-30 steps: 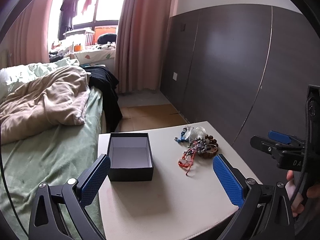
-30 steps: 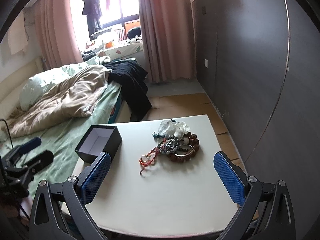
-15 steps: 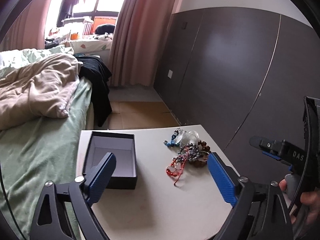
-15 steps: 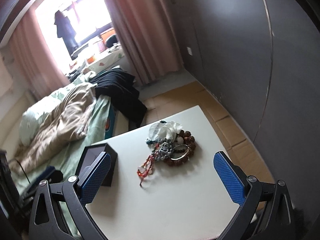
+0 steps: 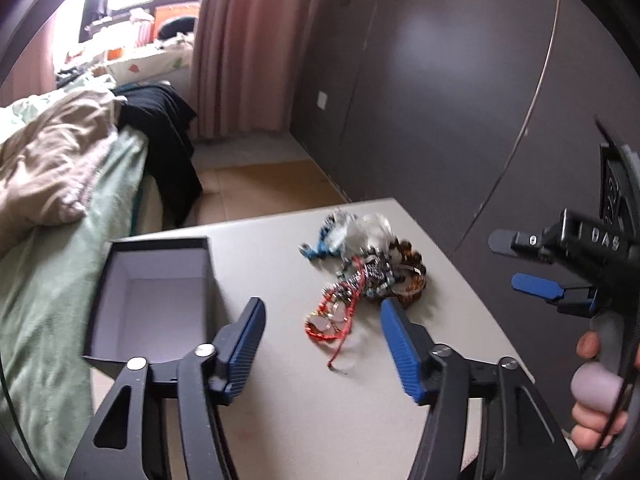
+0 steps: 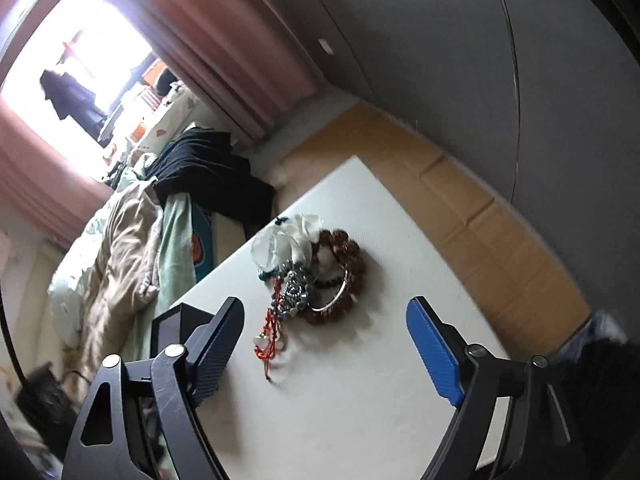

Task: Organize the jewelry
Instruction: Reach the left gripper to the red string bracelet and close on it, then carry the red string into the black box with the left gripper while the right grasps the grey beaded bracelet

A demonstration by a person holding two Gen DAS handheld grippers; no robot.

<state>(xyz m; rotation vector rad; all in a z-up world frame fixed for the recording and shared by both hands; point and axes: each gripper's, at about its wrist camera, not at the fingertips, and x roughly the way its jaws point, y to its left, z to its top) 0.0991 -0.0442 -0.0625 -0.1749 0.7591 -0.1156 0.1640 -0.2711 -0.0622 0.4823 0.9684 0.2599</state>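
Left gripper (image 5: 322,322) is over the near part of the white table (image 5: 360,432), angled down. Its jaws have just been closing but are apart, gripping nothing; the red cord bracelet (image 5: 332,320) lies on the table in the gap between the blue pads (image 5: 398,344), not touched as far as the blur lets me tell.

Right gripper (image 6: 326,330) is also over the table, camera view rolled hard. Jaws have just been closing too, wide apart, holding nothing.

Jewelry pile (image 6: 312,276) sits on the table toward the far side: brown bead bracelet (image 6: 352,256), a silver bangle (image 6: 338,296) on it, a grey beaded piece, a clear-and-white clump at the back, the red cord bracelet trailing off the near end. All tangled, touching each other.

Black box (image 5: 156,292), lid off, pale lining, stands on the table's left side by the bed (image 5: 48,280), apart from the pile. No jewelry in the visible part of the box.

In the left view a hand (image 5: 596,392) grips the right gripper's handle at the right edge.
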